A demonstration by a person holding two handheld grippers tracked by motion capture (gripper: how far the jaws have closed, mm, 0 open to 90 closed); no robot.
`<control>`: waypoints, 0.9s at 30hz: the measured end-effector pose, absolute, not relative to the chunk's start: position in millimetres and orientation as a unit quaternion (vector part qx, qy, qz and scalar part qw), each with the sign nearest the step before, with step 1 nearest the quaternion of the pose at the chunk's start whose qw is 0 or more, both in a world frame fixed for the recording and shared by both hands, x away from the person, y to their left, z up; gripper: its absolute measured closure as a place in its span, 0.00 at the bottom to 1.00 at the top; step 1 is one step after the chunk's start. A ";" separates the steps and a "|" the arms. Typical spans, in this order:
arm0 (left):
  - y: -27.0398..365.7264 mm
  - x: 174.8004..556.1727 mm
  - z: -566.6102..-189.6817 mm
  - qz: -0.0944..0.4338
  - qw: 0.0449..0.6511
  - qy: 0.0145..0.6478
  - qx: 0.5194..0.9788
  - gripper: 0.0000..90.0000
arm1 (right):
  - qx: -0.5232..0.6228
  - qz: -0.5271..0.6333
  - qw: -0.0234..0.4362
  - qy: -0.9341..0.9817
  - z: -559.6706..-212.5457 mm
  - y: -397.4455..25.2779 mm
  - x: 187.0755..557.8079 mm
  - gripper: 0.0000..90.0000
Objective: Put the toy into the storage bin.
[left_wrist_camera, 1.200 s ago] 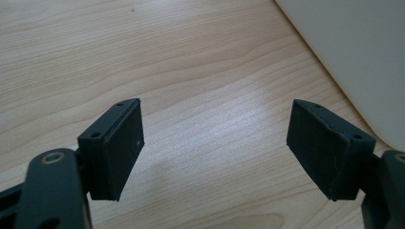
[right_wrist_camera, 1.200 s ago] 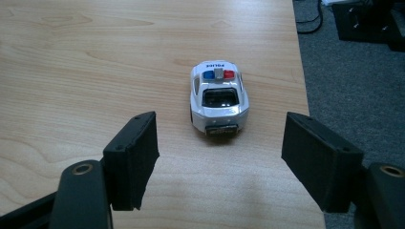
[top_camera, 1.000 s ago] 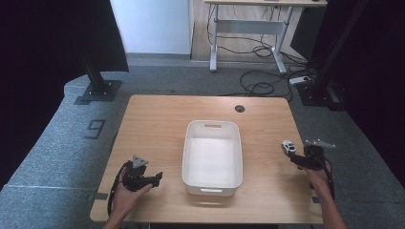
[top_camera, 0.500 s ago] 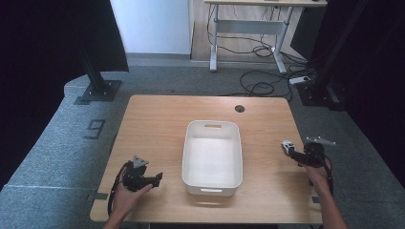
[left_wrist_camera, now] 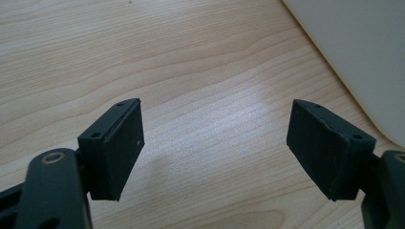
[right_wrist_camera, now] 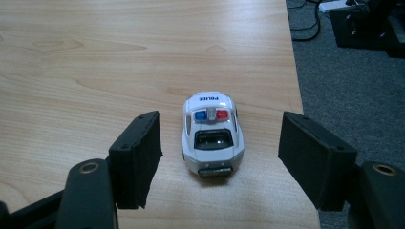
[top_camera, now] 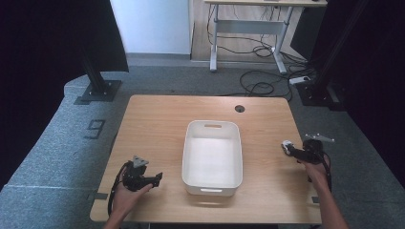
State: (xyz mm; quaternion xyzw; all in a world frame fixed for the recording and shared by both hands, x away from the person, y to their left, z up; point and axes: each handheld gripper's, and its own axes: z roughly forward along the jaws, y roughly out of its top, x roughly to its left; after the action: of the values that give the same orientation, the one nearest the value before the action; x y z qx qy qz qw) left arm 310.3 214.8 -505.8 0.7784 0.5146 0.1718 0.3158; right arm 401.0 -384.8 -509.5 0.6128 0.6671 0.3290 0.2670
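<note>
A small white toy police car (right_wrist_camera: 212, 133) with red and blue roof lights rests on the wooden table near its right edge; it appears in the high view as a small white shape (top_camera: 287, 146). My right gripper (right_wrist_camera: 219, 160) is open, its jaws on either side of the car without touching it; from above the right gripper (top_camera: 296, 151) lies just behind the car. A white plastic bin (top_camera: 212, 150) stands empty at the table's middle. My left gripper (left_wrist_camera: 215, 148) is open over bare wood, and in the high view the left gripper (top_camera: 155, 179) is left of the bin.
The bin's curved wall (left_wrist_camera: 363, 57) is close on the right of the left gripper view. The table's right edge (right_wrist_camera: 300, 95) runs just beside the car, with grey carpet (right_wrist_camera: 353, 95) below. A round cable hole (top_camera: 239, 109) sits at the table's far side.
</note>
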 end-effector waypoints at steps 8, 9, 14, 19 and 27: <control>214.7 310.6 -506.1 0.170 0.315 0.514 0.779 0.23 | 0.612 0.326 0.268 0.669 -510.7 -383.1 410.4 0.34; 214.6 310.6 -506.1 0.171 0.315 0.514 0.779 0.23 | 0.612 0.327 0.268 0.668 -510.6 -382.8 411.4 0.34; 214.7 310.5 -506.1 0.170 0.315 0.514 0.780 0.23 | 0.614 0.324 0.269 0.668 -513.2 -382.4 416.0 0.34; 214.1 311.0 -506.7 0.170 0.311 0.513 0.782 0.23 | 0.616 0.321 0.268 0.668 -516.2 -383.5 421.0 0.34; 213.8 311.2 -507.4 0.169 0.310 0.513 0.782 0.24 | 0.617 0.309 0.260 0.676 -525.2 -381.3 430.9 0.34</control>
State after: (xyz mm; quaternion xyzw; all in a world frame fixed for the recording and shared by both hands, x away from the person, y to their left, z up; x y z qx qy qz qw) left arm 311.2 213.8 -507.4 0.7822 0.5133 0.1692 0.3099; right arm 430.9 -381.3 -525.2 0.6169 0.6758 0.3086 0.2599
